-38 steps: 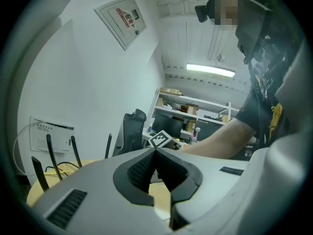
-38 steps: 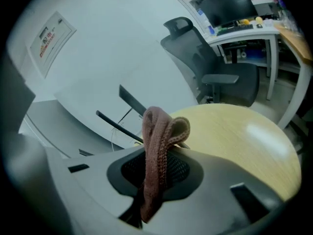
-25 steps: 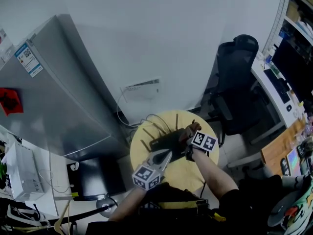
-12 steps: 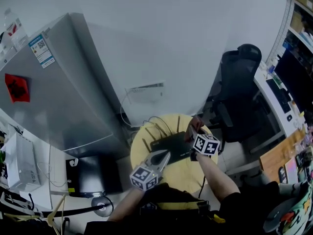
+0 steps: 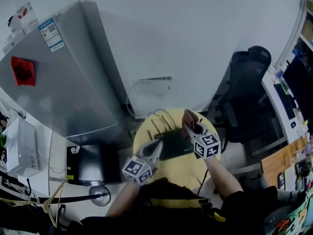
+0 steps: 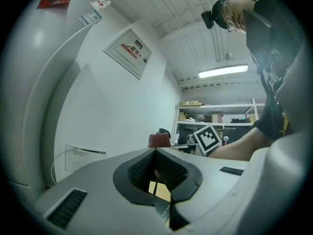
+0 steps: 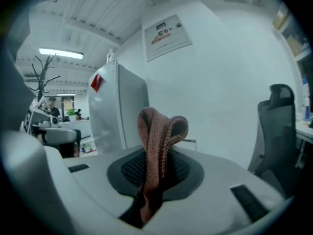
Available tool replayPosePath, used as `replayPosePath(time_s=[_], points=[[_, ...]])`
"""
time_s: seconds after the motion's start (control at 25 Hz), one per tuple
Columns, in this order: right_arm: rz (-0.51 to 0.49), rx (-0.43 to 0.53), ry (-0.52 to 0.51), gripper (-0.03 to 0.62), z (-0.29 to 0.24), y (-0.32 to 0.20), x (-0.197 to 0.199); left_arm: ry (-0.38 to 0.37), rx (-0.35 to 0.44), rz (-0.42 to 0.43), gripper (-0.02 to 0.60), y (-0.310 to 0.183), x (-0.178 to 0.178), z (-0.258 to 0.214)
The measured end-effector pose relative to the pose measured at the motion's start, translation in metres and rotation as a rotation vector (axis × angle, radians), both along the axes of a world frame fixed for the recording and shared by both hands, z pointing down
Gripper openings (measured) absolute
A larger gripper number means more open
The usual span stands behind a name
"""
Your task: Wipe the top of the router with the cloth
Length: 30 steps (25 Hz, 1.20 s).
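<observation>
Brown cloth (image 5: 188, 116) pinched in right gripper (image 5: 194, 129) jaws at 1 o'clock of black router (image 5: 174, 145), left gripper (image 5: 156, 147) jaws pressed together at its 8 o'clock, yellow table (image 5: 183, 168)

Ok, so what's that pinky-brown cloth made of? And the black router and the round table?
The cloth looks like soft knitted or terry fabric: its surface shows ribbed loops and it flops over in folds. The router looks like matte black plastic, dull with no shine. The round table has a smooth, pale yellow top, maybe painted wood or laminate; I can't tell which.
</observation>
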State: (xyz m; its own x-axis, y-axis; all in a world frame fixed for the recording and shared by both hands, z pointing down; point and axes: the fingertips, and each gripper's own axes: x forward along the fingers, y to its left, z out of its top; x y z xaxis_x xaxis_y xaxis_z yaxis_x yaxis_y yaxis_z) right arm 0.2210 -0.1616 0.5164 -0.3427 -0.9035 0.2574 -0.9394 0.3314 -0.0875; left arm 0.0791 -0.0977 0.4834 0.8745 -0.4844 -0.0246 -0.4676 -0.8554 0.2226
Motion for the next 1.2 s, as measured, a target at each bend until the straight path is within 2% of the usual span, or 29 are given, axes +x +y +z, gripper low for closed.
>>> replayPosePath(time_s=[0.12, 0.24, 0.36, 0.52, 0.64, 0.72, 0.84, 0.96, 1.04, 1.2], points=[[-0.111, -0.064, 0.055, 0.062, 0.017, -0.003, -0.020, 0.007, 0.002, -0.061, -0.002, -0.003, -0.021, -0.006], [-0.217, -0.197, 0.050, 0.062, 0.053, -0.008, -0.050, 0.009, 0.021, -0.149, -0.002, -0.005, -0.048, -0.008], [-0.253, -0.304, 0.060, 0.061, 0.087, -0.015, -0.077, 0.000, 0.043, -0.227, -0.002, -0.004, -0.070, -0.003], [-0.318, -0.527, 0.049, 0.061, 0.140, -0.014, -0.107, 0.007, 0.070, -0.337, -0.002, -0.005, -0.099, -0.003], [-0.336, -0.672, 0.035, 0.061, 0.165, -0.015, -0.119, 0.005, 0.052, -0.397, -0.002, -0.005, -0.120, 0.002], [-0.334, -0.753, -0.026, 0.061, 0.177, -0.016, -0.128, 0.010, 0.026, -0.413, -0.002, -0.006, -0.131, 0.008], [-0.331, -0.824, -0.125, 0.061, 0.189, -0.020, -0.141, 0.023, -0.009, -0.395, -0.002, -0.008, -0.136, 0.016], [-0.317, -0.879, -0.163, 0.061, 0.205, -0.021, -0.152, 0.037, -0.026, -0.362, -0.002, -0.003, -0.134, 0.021], [-0.292, -0.916, -0.134, 0.061, 0.220, -0.023, -0.154, 0.032, -0.035, -0.347, -0.002, 0.000, -0.133, 0.027], [-0.267, -0.958, 0.002, 0.061, 0.246, -0.026, -0.146, 0.033, -0.081, -0.328, -0.002, 0.005, -0.132, 0.041]])
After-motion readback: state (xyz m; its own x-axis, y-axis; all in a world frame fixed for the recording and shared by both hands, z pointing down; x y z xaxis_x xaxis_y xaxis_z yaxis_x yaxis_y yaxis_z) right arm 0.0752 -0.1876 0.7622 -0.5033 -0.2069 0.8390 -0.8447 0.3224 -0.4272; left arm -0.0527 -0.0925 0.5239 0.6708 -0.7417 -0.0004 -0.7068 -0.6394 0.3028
